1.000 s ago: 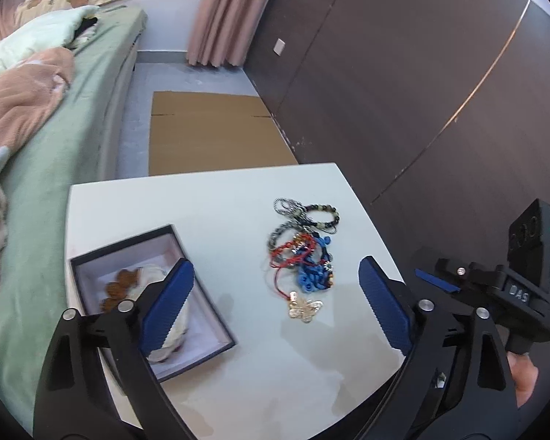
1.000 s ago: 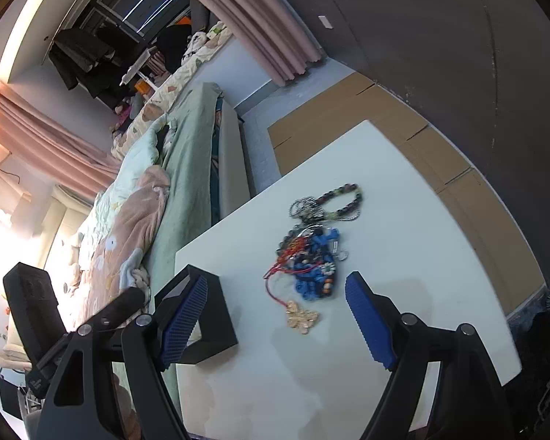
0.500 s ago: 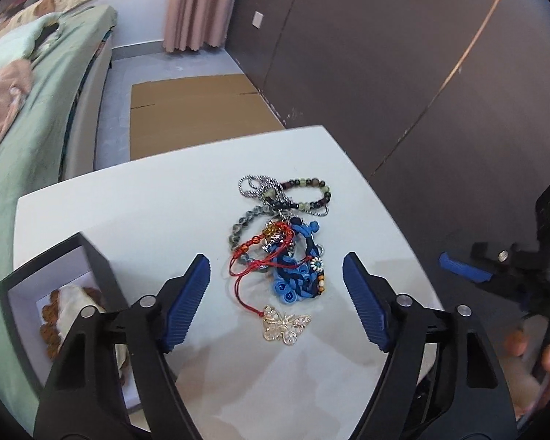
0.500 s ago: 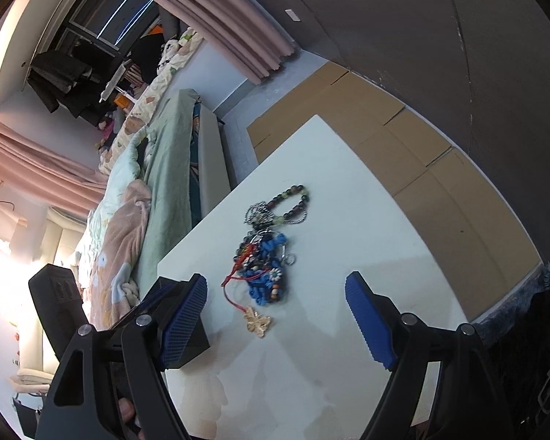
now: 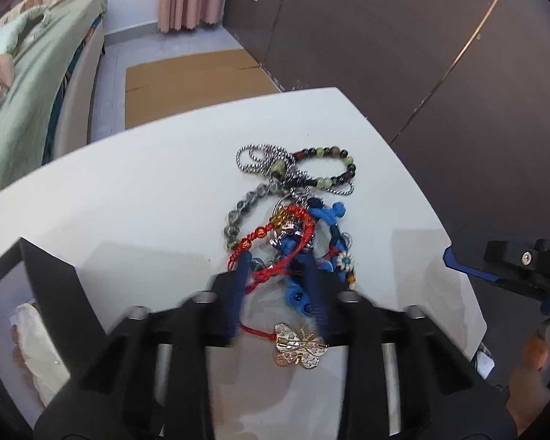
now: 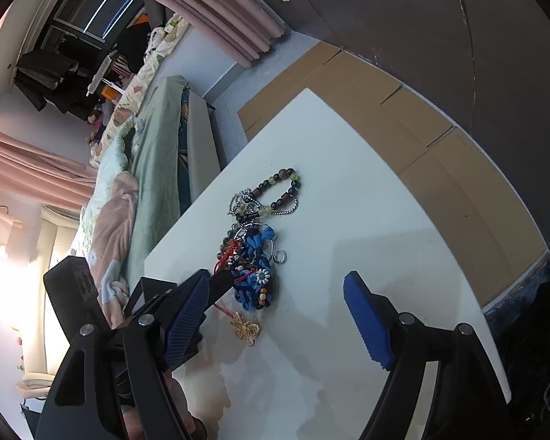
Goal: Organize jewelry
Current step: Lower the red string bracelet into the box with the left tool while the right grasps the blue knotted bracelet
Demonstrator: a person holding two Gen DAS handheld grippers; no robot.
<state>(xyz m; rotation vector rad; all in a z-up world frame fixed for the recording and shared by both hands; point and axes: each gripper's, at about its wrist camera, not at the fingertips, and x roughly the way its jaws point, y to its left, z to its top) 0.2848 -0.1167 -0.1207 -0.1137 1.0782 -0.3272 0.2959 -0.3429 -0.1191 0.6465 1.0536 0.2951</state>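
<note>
A: Noting risk first. Jewelry pile [image 5: 293, 227] sits mid-worktop [image 5: 128, 212], all knotted: red cord [image 5: 275, 242], blue beaded piece [image 5: 297, 256], grey bead bracelet [image 5: 238, 212], silver chain [image 5: 253, 157], dark bead bracelet [image 5: 330, 168] at the far end. Pulling one strand likely drags the rest.

B: Jaws on the left gripper [image 5: 275, 275]?

A: Narrowed around the near end of the pile, one either side of the red cord and blue piece. Blurred, so whether they already pinch anything, cannot tell. Butterfly pendant [image 5: 300, 343] lies just nearer than the pile, between the gripper's arms; it could swing or snag when lifted.

B: Other trouble?

A: Small ring [image 6: 280, 256] lies loose beside the pile and could be flicked off the worktop. Box [image 5: 29, 315] sits left of the pile, near edge.

B: Right gripper [image 6: 275, 315]?

A: Jaws wide apart, holding nothing, hovering right of the pile, angled down toward it.

B: Left pose?

A: Low, pitched forward, tips at worktop level.
</note>
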